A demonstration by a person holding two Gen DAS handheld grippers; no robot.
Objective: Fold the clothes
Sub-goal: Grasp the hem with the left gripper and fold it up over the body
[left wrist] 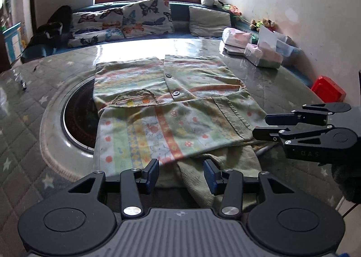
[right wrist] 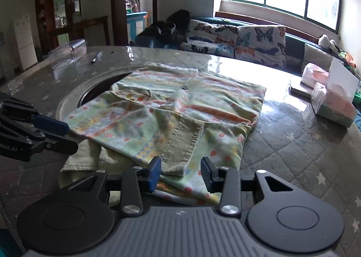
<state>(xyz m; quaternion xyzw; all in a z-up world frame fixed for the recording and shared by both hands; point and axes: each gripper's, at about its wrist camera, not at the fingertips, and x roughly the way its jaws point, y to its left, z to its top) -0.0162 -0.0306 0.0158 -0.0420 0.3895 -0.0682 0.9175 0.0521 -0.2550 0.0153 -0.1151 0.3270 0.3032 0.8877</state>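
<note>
Both grippers, left gripper [left wrist: 181, 174] and right gripper [right wrist: 181, 172], gape beside the folded shirt [left wrist: 167, 103].

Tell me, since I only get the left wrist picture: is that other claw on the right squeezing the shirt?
Observer: No. The right wrist view shows the right gripper open, its fingers on either side of the ribbed cuff of the shirt.
Visitor: Is anything near the pen that I can't see?
Observer: Yes, a clear plastic container lies close to the pen.
Visitor: And past the table?
Observer: A white fridge stands in the room beyond the table.
</note>
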